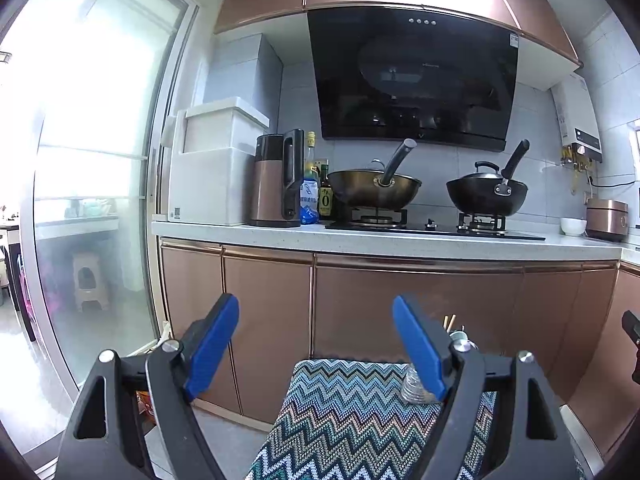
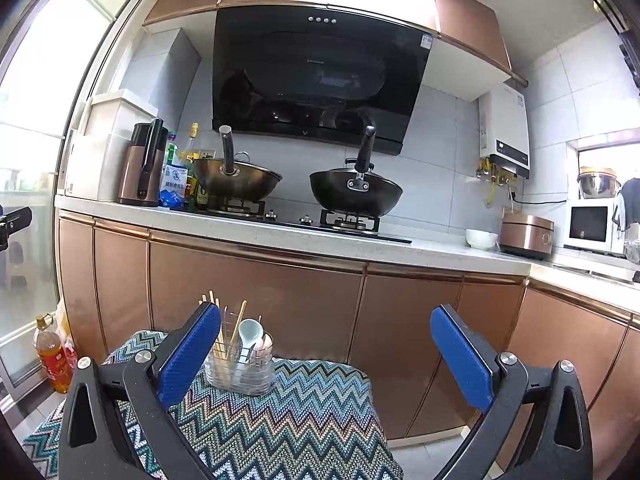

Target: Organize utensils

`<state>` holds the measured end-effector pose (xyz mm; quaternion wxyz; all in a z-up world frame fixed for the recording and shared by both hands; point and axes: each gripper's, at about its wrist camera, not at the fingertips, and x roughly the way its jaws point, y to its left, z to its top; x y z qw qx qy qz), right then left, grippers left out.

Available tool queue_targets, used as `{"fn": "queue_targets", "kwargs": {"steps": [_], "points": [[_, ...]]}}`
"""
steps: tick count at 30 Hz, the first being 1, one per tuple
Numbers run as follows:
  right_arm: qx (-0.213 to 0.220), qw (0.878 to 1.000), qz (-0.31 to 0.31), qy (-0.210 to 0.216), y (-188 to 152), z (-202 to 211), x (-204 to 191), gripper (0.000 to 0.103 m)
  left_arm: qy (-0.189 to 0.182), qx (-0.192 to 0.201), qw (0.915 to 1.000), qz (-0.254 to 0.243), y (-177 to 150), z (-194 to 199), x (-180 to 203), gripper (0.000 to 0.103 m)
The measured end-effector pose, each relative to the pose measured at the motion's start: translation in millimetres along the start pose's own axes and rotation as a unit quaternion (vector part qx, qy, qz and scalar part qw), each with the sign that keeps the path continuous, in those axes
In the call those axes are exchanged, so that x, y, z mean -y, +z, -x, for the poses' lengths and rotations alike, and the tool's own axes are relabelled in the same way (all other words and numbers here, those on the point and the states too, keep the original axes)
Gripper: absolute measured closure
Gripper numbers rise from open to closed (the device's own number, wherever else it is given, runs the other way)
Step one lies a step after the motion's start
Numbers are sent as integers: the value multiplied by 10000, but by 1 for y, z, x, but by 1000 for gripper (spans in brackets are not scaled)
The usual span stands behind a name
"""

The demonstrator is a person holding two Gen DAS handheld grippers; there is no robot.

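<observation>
Left wrist view: left gripper (image 1: 316,312) held wide apart with nothing between its blue pads (image 1: 212,346), raised above the near edge of a surface under a zigzag-patterned cloth (image 1: 352,412). At the cloth's far right corner, partly hidden behind the right-hand finger, a clear utensil holder (image 1: 416,384), with chopstick tips (image 1: 450,322) poking up past it. Beyond, copper cabinet doors (image 1: 400,304), a white countertop (image 1: 280,236) carrying a copper kettle (image 1: 276,184) at its left end, bottles just beside it, then two woks (image 1: 376,192) on a gas hob. Black range hood (image 1: 412,80) above.

Right wrist view: right gripper (image 2: 324,332) likewise spread, clasping nothing, hovering over the same cloth (image 2: 288,420). Utensil holder (image 2: 240,372) upright near the cloth's far edge, left of centre, just beside the left-hand pad, though contact cannot be told. Inside it, chopsticks (image 2: 236,330) standing on the left and a white ceramic spoon (image 2: 251,330) on the right. Oil bottle (image 2: 50,356) on the floor off the cloth's left edge. Rice cooker (image 2: 526,236) and white bowl (image 2: 481,239) toward the countertop's right end.
</observation>
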<state>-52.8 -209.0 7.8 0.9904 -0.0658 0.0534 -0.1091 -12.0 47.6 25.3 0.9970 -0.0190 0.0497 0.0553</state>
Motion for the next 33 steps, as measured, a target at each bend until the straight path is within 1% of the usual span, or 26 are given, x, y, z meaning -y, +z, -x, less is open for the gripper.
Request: {"fn": "queue_targets", "kwargs": {"steps": [15,33], "points": [[-46,10000,3,-10,-2,-3,-1,0,-38,-51,10000,20,-3,-2,-4,24],[-62,10000,-36,-68,-3,-3,3,0,7,-92,10000,-10,-3,-3,-7,24]]}}
